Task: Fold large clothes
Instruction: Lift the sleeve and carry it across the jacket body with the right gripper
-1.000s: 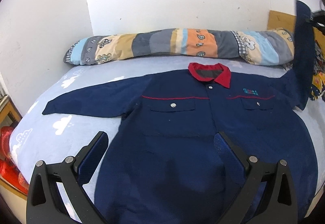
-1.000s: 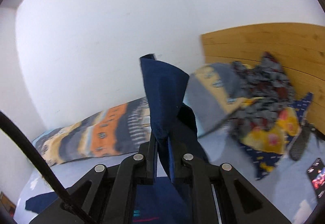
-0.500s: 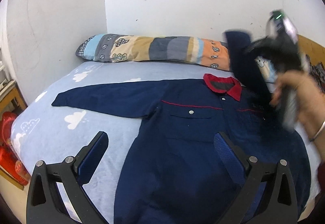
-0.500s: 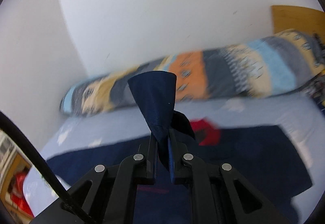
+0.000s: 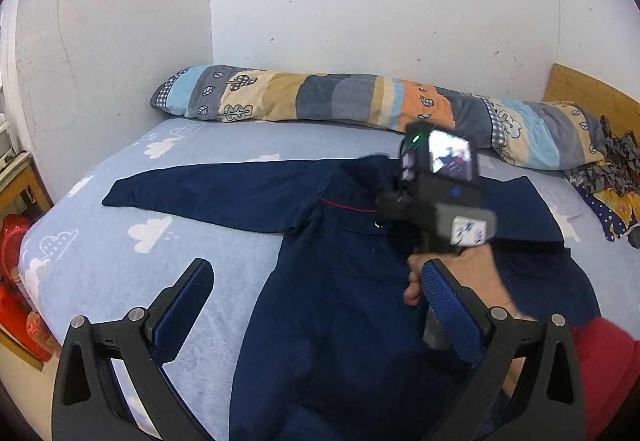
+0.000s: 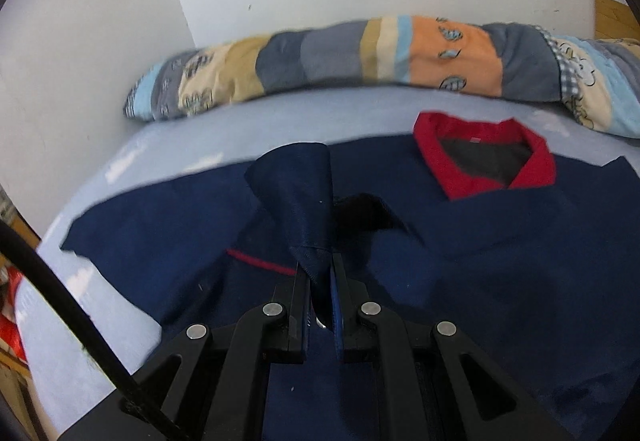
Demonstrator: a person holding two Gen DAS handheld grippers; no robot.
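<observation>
A large navy work jacket with a red collar lies face up on the bed. Its left sleeve stretches out flat to the left. My right gripper is shut on the cuff of the right sleeve and holds it folded over the jacket's chest, left of the collar. In the left wrist view the right gripper's body hovers over the chest. My left gripper is open and empty above the jacket's lower left part.
A long patchwork pillow lies along the wall at the back. Crumpled colourful cloth sits at the far right by a wooden headboard. Red bags stand beside the bed at the left. The sheet is pale blue with clouds.
My right gripper has carried the sleeve cuff from high at the right down and left across the jacket's chest. The left gripper stays open and has shifted a little.
</observation>
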